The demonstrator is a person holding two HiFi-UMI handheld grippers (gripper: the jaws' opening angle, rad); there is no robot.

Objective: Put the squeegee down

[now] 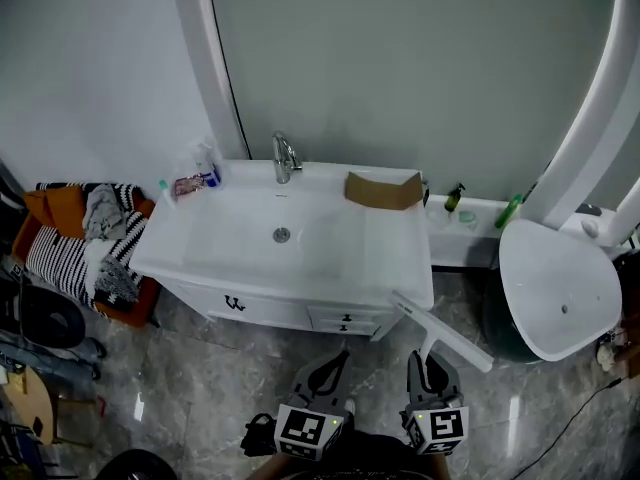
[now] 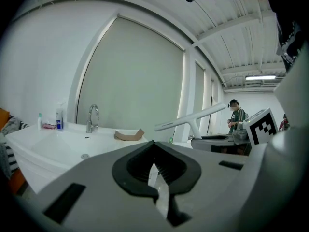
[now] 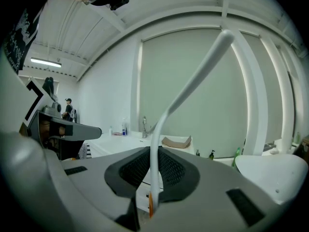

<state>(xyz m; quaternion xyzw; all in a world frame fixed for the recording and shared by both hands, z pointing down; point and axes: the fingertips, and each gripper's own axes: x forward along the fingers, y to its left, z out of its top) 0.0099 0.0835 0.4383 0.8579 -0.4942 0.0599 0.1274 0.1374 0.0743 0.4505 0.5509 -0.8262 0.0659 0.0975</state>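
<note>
The white squeegee (image 1: pixel 445 333) hangs in the air before the front right corner of the white vanity sink (image 1: pixel 250 258), its long blade slanting over the floor. My right gripper (image 1: pixel 430 360) is shut on its thin handle, which rises between the pads in the right gripper view (image 3: pixel 188 93). My left gripper (image 1: pixel 340 358) is beside it on the left, its jaws shut with nothing between them. In the left gripper view the squeegee (image 2: pixel 193 120) crosses ahead at the right, clear of that left gripper (image 2: pixel 153 146).
On the vanity are a faucet (image 1: pixel 284 158), a folded cardboard piece (image 1: pixel 383 190) and small bottles (image 1: pixel 205 173). A white oval basin (image 1: pixel 555 288) stands to the right and a basket of clothes (image 1: pixel 85 238) to the left. A person (image 2: pixel 236 117) stands far off.
</note>
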